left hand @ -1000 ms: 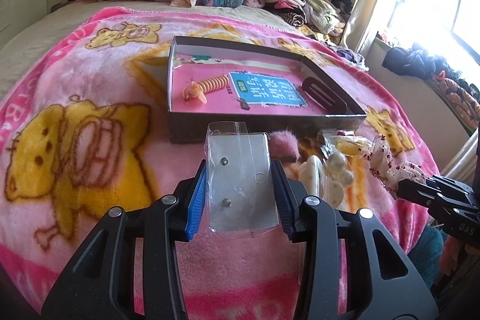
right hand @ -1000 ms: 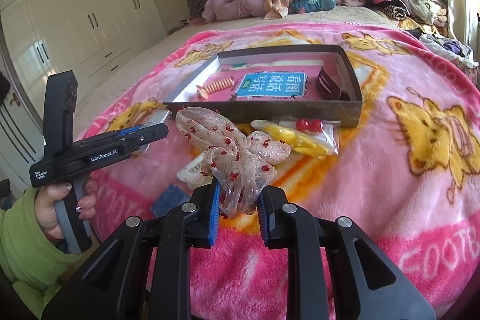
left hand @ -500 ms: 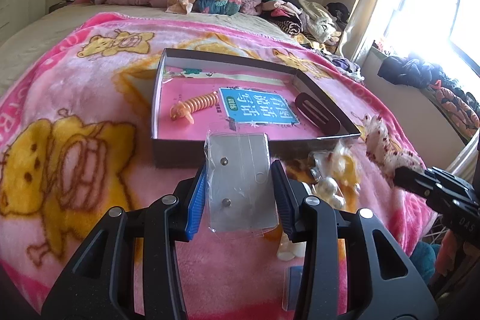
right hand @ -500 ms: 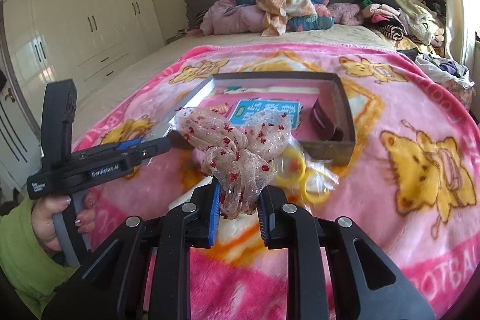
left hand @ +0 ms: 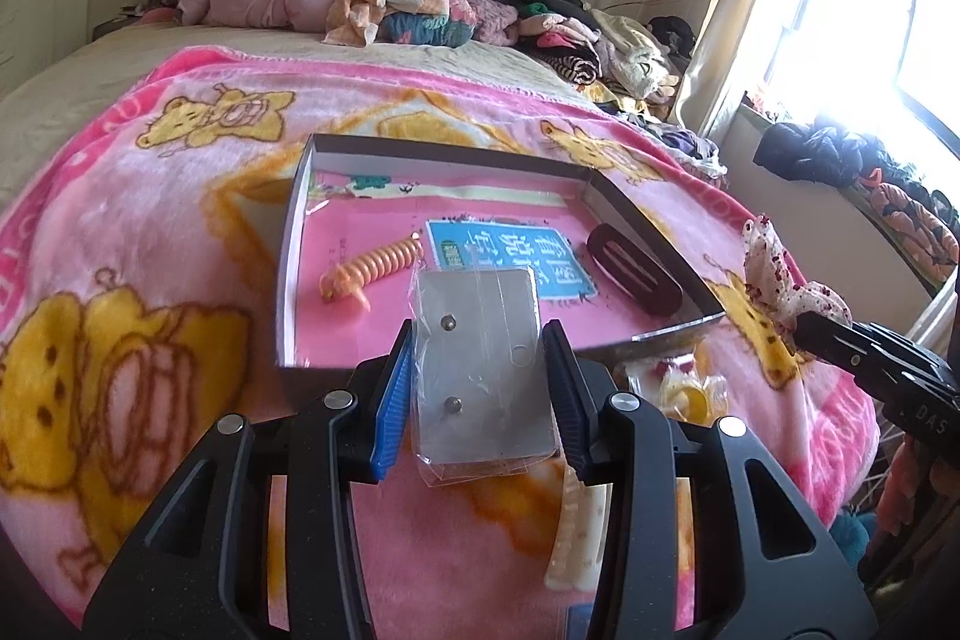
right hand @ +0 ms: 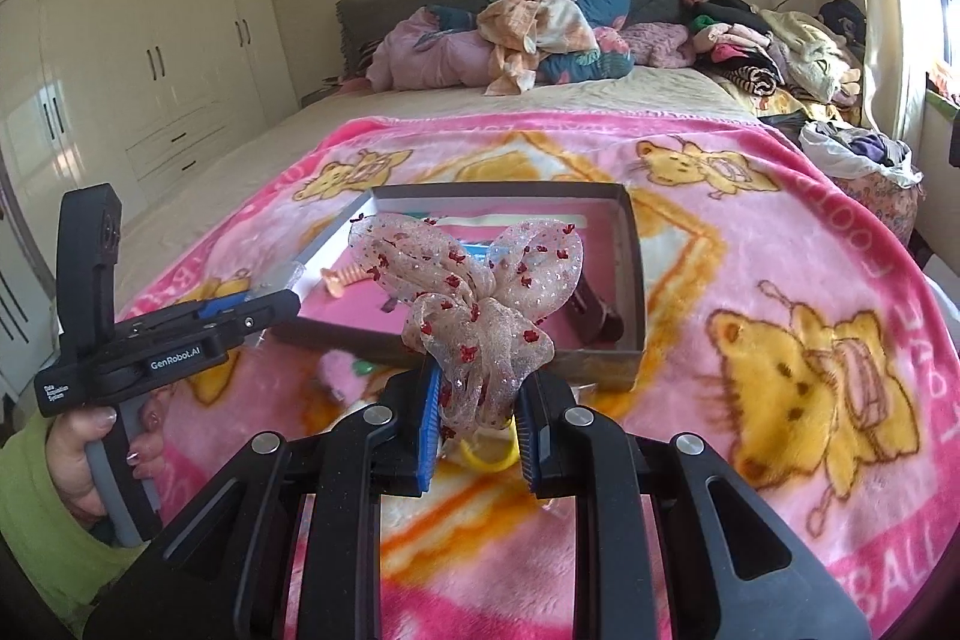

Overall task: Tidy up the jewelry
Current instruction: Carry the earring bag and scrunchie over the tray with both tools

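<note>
My left gripper (left hand: 480,394) is shut on a clear packet with a grey earring card (left hand: 483,370), held above the near wall of a shallow dark box (left hand: 288,256) on the pink blanket. The box holds an orange spiral hair tie (left hand: 369,271), a blue label and a dark red hair clip (left hand: 633,271). My right gripper (right hand: 477,427) is shut on a sheer bow with red dots (right hand: 474,304), held above the blanket just before the box (right hand: 630,274). The bow also shows in the left wrist view (left hand: 780,280).
A white hair comb (left hand: 576,538) and a packet with yellow rings (left hand: 684,388) lie on the blanket in front of the box. Yellow rings (right hand: 489,454) lie under the right gripper. Piled clothes (right hand: 540,34) fill the bed's far end. A wardrobe (right hand: 138,70) stands left.
Both grippers have risen and moved forward toward the box with their items. The box now sits closer and lower in both views.
</note>
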The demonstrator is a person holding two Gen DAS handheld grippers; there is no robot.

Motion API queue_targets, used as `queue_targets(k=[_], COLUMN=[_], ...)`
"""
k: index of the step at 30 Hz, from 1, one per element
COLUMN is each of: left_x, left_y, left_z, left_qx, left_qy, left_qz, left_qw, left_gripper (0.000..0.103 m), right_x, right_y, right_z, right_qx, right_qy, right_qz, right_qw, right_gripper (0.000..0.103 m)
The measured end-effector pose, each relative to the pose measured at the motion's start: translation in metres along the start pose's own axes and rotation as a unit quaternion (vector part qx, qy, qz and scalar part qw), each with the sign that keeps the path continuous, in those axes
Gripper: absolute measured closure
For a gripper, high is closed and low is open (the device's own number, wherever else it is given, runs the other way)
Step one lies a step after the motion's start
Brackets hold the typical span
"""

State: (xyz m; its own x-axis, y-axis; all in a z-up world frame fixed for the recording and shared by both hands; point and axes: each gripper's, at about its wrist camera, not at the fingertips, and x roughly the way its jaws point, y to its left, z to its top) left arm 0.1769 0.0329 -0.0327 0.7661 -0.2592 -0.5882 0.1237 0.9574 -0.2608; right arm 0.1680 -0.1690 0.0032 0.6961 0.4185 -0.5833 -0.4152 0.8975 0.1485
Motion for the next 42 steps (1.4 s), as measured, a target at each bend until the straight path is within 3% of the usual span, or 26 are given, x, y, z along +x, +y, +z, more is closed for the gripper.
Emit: queue_targets(k=[23, 42], left_x=[0.052, 0.085], left_y=[-0.003, 0.000], left_z=[0.028, 0.023], left_qx=[0.013, 0.014], left_qy=[0.009, 0.037], left_qz=[0.014, 0.032], left_qw=[0.9998, 0.9987], left_gripper=[0.070, 0.070], right_x=[0.056, 0.119], right_y=[-0.027, -0.035], right_z=[0.034, 0.041], right_qx=[-0.001, -0.010], right_qy=[0.009, 0.058], right_qz=[-0.020, -0.019], right_qw=[1.000, 0.998], right_gripper=[0.082, 0.079])
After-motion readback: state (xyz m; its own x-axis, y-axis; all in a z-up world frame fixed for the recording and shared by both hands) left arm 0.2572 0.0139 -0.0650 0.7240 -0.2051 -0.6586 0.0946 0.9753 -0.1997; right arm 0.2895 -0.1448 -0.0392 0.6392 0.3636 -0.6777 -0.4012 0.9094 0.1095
